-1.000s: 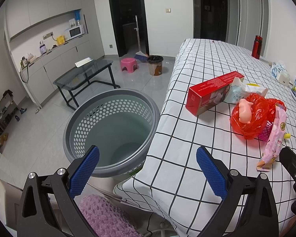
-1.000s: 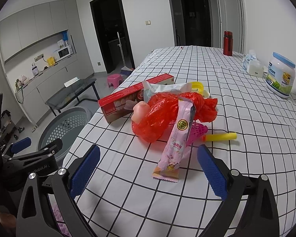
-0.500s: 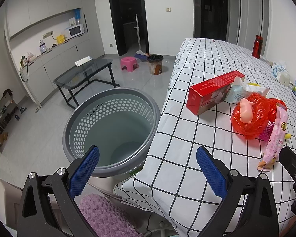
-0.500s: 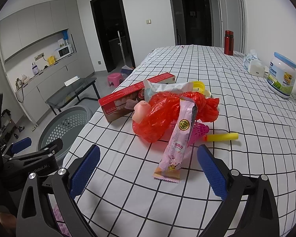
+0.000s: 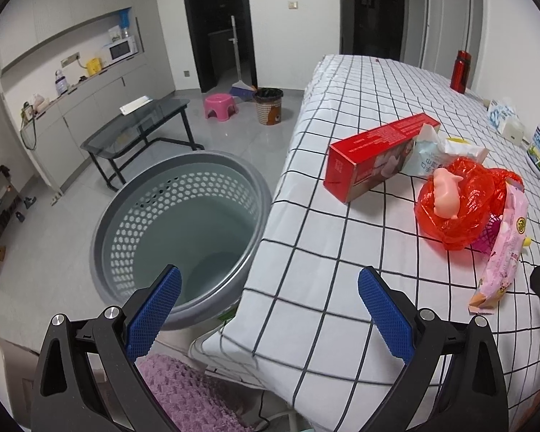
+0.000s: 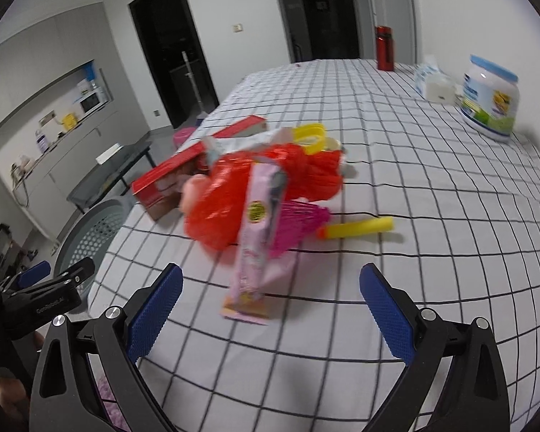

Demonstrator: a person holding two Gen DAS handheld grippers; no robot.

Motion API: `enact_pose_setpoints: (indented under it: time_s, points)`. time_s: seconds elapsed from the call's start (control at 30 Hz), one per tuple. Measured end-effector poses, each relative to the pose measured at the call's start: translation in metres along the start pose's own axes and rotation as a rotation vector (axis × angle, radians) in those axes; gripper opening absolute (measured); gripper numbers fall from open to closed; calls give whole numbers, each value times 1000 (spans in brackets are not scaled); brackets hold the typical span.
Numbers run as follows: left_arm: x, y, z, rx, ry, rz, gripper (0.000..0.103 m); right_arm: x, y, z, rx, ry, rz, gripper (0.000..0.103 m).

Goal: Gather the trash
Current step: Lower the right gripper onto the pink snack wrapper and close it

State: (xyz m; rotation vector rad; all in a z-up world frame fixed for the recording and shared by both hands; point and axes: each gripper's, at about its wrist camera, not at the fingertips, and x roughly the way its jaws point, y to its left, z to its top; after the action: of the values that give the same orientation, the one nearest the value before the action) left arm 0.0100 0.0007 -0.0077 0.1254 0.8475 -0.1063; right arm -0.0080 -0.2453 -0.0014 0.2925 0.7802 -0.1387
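While both jaws stand spread and hold nothing, the right gripper [image 6: 270,298] hovers over the near end of a pink plastic snack wrapper [image 6: 257,248] leaning on a crumpled red plastic bag [image 6: 234,194]. The left gripper [image 5: 268,300] hangs above the checked tablecloth's [image 5: 306,270] corner, beside the grey perforated plastic basket [image 5: 176,230].

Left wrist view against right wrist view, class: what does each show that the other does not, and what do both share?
Only the left wrist view shows the inside of the grey basket, the brown bin and the pig toy's shape clearly. Only the right wrist view shows the yellow foam dart in full and the yellow ring. Both share the red box, red bag, pink wrapper and red bottle.
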Motion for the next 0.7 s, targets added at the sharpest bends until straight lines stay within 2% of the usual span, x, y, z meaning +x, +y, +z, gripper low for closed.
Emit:
enact_pose_setpoints:
  time_s: [0.3, 0.57, 0.63, 0.7]
  points:
    - [17, -17, 11, 35, 3, -43, 97, 30, -1, 4, -2, 37, -17, 94]
    - [21, -21, 17, 34, -2, -47, 97, 50, 15, 6, -54, 44, -17, 92]
    - [22, -24, 18, 41, -6, -47, 97, 52, 17, 7, -62, 43, -16, 88]
    - [21, -25, 19, 47, -7, -50, 97, 56, 19, 7, -70, 50, -15, 76]
